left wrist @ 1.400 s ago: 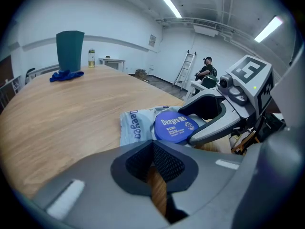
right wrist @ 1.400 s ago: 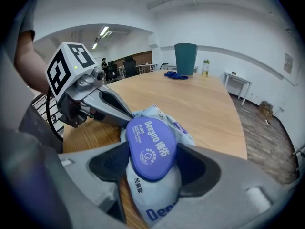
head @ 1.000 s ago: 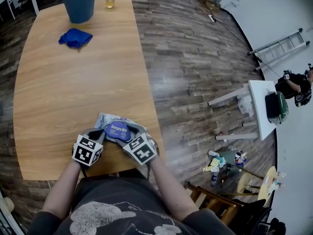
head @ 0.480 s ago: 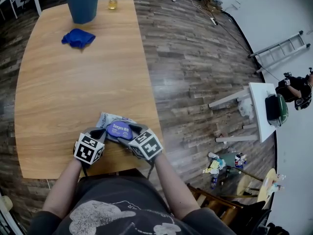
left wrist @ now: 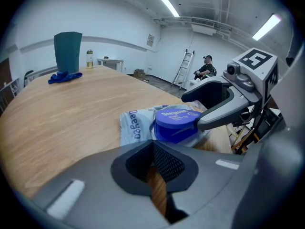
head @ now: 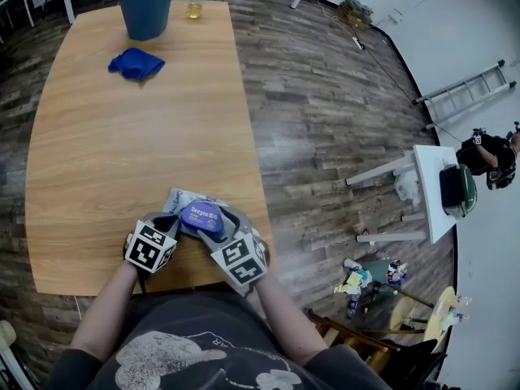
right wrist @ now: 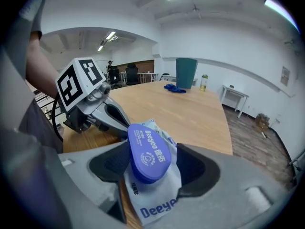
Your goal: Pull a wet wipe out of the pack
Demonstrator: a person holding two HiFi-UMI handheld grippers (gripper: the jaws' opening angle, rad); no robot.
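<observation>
Pack at table near edge | right tool straddles lid | bare wood beyond

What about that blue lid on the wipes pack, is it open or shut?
Shut. The lid sits flat on the pack in both gripper views, with no gap and no wipe showing.
</observation>
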